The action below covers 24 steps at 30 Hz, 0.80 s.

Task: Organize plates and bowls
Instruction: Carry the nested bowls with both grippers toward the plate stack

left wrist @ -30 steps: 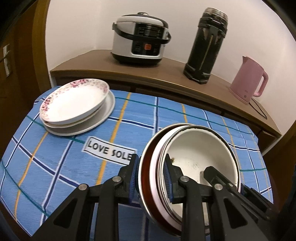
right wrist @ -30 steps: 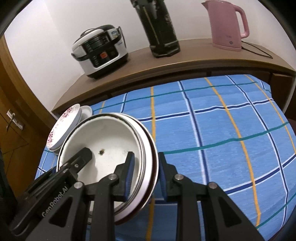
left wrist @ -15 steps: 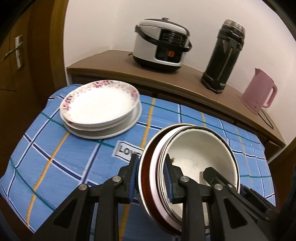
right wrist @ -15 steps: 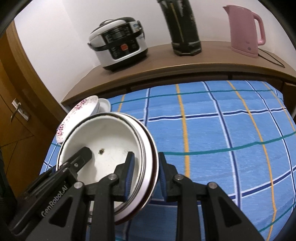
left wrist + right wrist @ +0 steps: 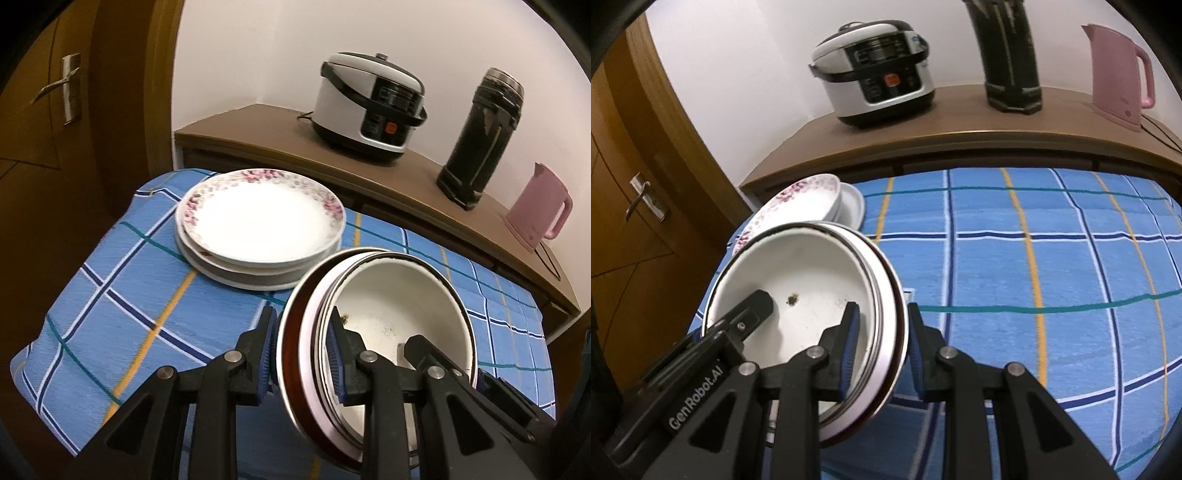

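Observation:
A stack of nested bowls (image 5: 395, 314), white inside with dark and pink rims, hangs above the blue checked tablecloth (image 5: 140, 302). My left gripper (image 5: 301, 354) is shut on the stack's left rim. My right gripper (image 5: 881, 343) is shut on the bowl stack (image 5: 805, 280) at its right rim, and its black fingers also show inside the bowl in the left wrist view. A pile of plates (image 5: 258, 221) with a pink-flowered one on top sits at the table's far left corner, just beyond the bowls. The plate pile (image 5: 809, 201) is partly hidden behind the bowls in the right wrist view.
A wooden counter (image 5: 258, 125) runs behind the table with a rice cooker (image 5: 369, 107), a black thermos (image 5: 480, 136) and a pink kettle (image 5: 539, 210). A wooden door with a handle (image 5: 59, 88) stands at the left. Bare cloth (image 5: 1052, 266) spreads right of the bowls.
Both grippers have carried the bowl stack leftward across the table, so the plate pile now lies close in front of the bowls. The grips have not changed.

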Motion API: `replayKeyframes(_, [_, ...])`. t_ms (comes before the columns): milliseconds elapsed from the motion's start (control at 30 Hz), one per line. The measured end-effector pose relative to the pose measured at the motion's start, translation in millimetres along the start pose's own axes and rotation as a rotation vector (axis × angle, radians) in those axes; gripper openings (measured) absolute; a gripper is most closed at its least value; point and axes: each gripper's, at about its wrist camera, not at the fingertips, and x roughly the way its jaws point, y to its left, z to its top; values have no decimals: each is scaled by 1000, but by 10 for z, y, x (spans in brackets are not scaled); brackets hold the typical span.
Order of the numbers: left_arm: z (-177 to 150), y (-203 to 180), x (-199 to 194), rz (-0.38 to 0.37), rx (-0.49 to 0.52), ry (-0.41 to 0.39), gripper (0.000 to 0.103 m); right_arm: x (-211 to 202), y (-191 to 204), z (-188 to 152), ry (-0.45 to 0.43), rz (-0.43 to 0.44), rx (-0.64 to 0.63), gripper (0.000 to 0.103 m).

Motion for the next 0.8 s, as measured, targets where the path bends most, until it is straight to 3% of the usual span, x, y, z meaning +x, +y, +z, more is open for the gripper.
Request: replayKeyframes(800, [263,661,-174,62,-111,-65,29,196,747,161,-1,70,-117,25])
